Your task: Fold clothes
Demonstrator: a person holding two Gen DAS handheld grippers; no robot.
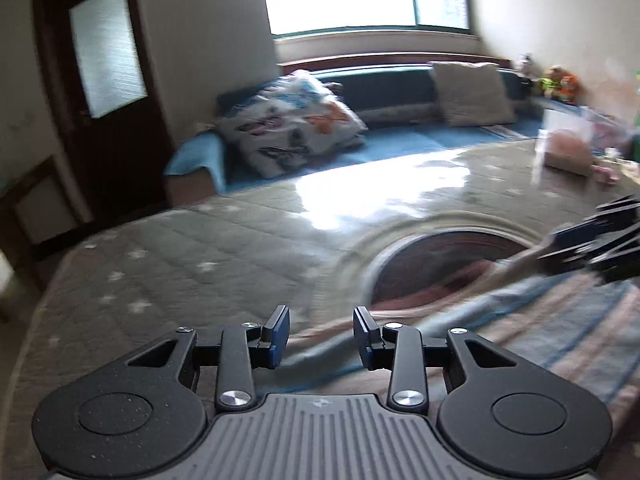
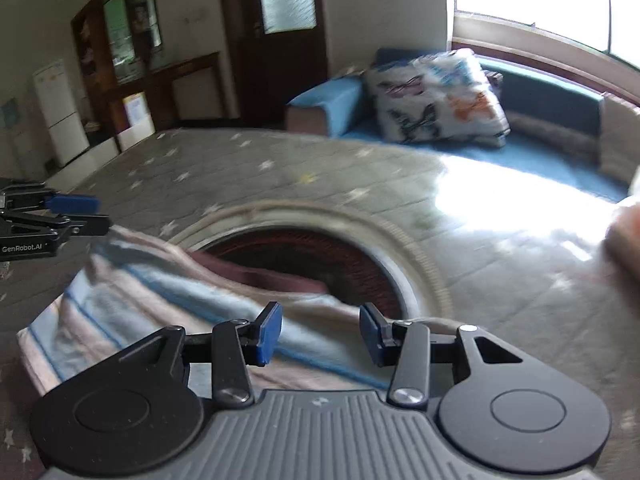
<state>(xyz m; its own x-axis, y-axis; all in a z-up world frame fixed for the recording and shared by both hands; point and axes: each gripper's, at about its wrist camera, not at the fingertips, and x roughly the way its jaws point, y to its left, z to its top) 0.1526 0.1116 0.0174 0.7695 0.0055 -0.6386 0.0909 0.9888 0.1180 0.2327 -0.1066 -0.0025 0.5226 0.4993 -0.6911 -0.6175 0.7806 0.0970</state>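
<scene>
A pink, blue and white striped garment (image 1: 540, 320) (image 2: 120, 292) lies on a grey quilted cover with white stars (image 1: 180, 248) (image 2: 280, 160). Its far edge hangs over a round opening with a dark red inside (image 1: 440, 264) (image 2: 312, 256). My left gripper (image 1: 321, 336) hovers at the garment's left edge, open, with cloth below the gap and no pad pressing. My right gripper (image 2: 320, 334) stands open over the garment's near right part, nothing pinched. Each gripper shows in the other's view: the right (image 1: 592, 236) and the left (image 2: 76, 212), both beside the cloth.
A blue sofa (image 1: 400, 136) with a butterfly pillow (image 1: 288, 128) (image 2: 436, 96) and a beige cushion (image 1: 468, 92) runs under the window behind the cover. A dark door (image 1: 104, 80) is at the left. Blurred pink items (image 1: 568, 152) sit at the far right.
</scene>
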